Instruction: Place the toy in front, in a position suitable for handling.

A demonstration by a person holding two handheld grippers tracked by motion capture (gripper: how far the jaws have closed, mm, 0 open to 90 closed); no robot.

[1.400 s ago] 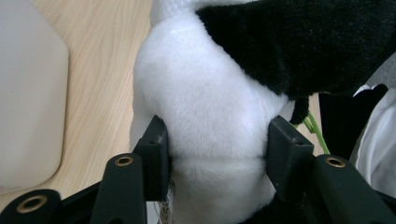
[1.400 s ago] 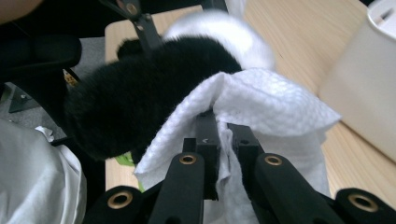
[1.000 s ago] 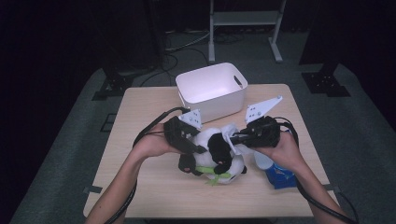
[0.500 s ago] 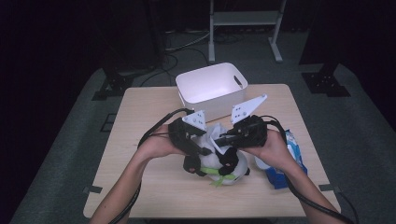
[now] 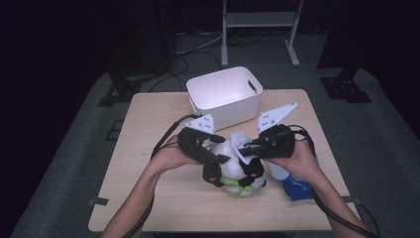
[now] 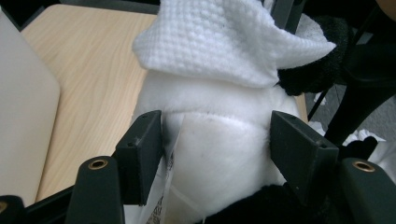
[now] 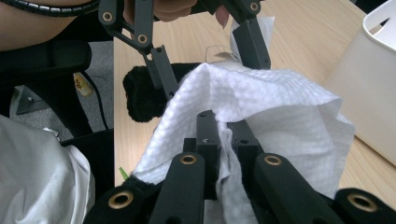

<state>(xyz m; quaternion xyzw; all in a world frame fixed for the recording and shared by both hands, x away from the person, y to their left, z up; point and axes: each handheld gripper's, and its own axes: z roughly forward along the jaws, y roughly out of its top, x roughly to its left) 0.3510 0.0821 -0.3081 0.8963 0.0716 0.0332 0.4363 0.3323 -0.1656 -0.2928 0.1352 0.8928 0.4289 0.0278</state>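
Note:
A black-and-white panda plush point(image 5: 233, 168) with a green ribbon lies on the wooden table point(image 5: 148, 124). My left gripper point(image 5: 213, 173) reaches over it from the left. Its jaws have just been opening and now flank the plush's white body point(image 6: 219, 116), which fills the gap between them point(image 6: 217, 149). My right gripper point(image 5: 242, 148) comes in from the right, shut on a white textured paper towel point(image 7: 271, 107). The towel point(image 5: 245, 139) drapes over the top of the plush point(image 6: 224, 37). A black plush limb point(image 7: 140, 98) shows past the towel.
A white plastic bin point(image 5: 225, 96) stands just behind the plush, close to both grippers. A blue packet point(image 5: 297, 186) lies under the right hand near the table's right edge. Cables trail from both grippers toward the front edge.
The left gripper's jaws have spread wider around the plush. The right gripper has shifted a little, keeping the towel over the plush's top.

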